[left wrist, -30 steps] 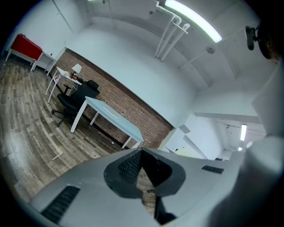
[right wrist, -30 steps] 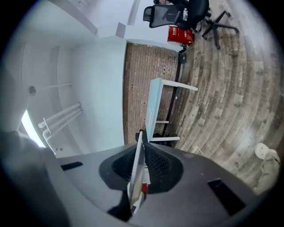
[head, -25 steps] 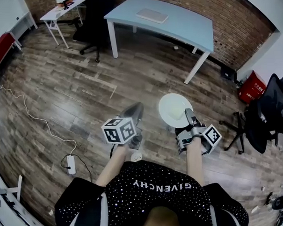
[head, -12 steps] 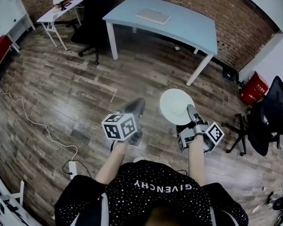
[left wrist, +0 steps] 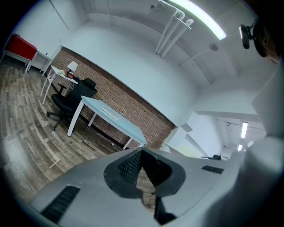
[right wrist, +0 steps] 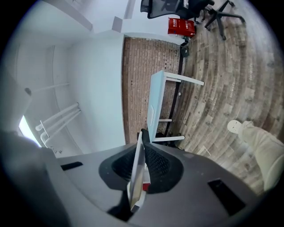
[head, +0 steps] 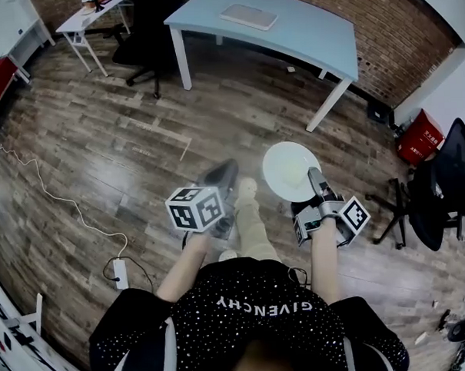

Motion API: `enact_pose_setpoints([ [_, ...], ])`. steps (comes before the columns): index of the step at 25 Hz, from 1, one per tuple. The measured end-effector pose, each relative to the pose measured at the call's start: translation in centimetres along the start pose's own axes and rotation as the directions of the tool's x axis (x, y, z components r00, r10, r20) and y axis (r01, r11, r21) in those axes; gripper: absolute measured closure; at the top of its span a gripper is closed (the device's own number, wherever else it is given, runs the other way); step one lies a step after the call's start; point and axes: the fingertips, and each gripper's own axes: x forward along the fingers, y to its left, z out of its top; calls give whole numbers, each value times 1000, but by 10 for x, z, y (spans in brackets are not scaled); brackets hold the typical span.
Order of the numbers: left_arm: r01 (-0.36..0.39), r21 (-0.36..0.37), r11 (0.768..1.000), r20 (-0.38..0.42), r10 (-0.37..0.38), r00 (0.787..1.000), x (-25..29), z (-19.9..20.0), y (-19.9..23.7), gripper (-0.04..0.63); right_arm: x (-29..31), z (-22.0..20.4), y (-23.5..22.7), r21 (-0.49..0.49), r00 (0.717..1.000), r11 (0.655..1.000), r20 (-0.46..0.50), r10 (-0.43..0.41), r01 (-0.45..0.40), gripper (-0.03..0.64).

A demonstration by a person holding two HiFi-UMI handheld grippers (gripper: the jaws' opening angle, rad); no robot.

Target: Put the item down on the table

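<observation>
Right gripper [right wrist: 142, 135] fingers clamp the plate [right wrist: 136, 170] edge-on; I see its round face only in the head view, centre-right. Left gripper [left wrist: 142, 150] fingers pressed together.

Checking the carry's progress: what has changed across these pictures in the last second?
The person's leg has swung forward between the two hand-held grippers, stepping toward the blue table. Nothing was taken or let go: the right hand-held gripper stays shut on the white plate, the left hand-held gripper stays shut and empty.
</observation>
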Motion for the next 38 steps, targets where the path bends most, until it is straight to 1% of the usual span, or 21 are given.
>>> enact_pose_setpoints([
  [3, -10, -2, 1000, 9, 10, 1000, 4, -1, 0, 586, 3, 8, -1, 2, 1000, 1000, -3, 16, -16, 580],
  [7, -29, -10, 1000, -8, 29, 1000, 14, -5, 10, 586, 16, 15, -7, 15, 1000, 1000, -4, 9, -9, 580],
  [12, -29, -20, 999, -5, 29, 1000, 38, 12, 21, 586, 41, 22, -5, 32, 1000, 999, -12, 8, -8, 580],
  [19, -27, -36, 999, -5, 27, 1000, 93, 54, 32, 586, 98, 51, 17, 19, 1000, 1000, -30, 3, -3, 580],
  [23, -17, -46, 999, 8, 18, 1000, 131, 83, 40, 586, 144, 73, 34, 11, 999, 1000, -32, 11, -10, 580],
  [27, -29, -56, 998, 18, 30, 999, 170, 115, 55, 586, 195, 93, 47, 25, 999, 1000, -48, 18, -17, 580],
  [32, -33, -44, 998, 33, 35, 999, 218, 152, 74, 586, 258, 115, 60, 16, 997, 1000, -69, 27, -26, 580],
  [38, -41, -19, 999, 45, 42, 998, 260, 181, 94, 586, 316, 131, 61, 17, 996, 999, -86, 31, -30, 580],
])
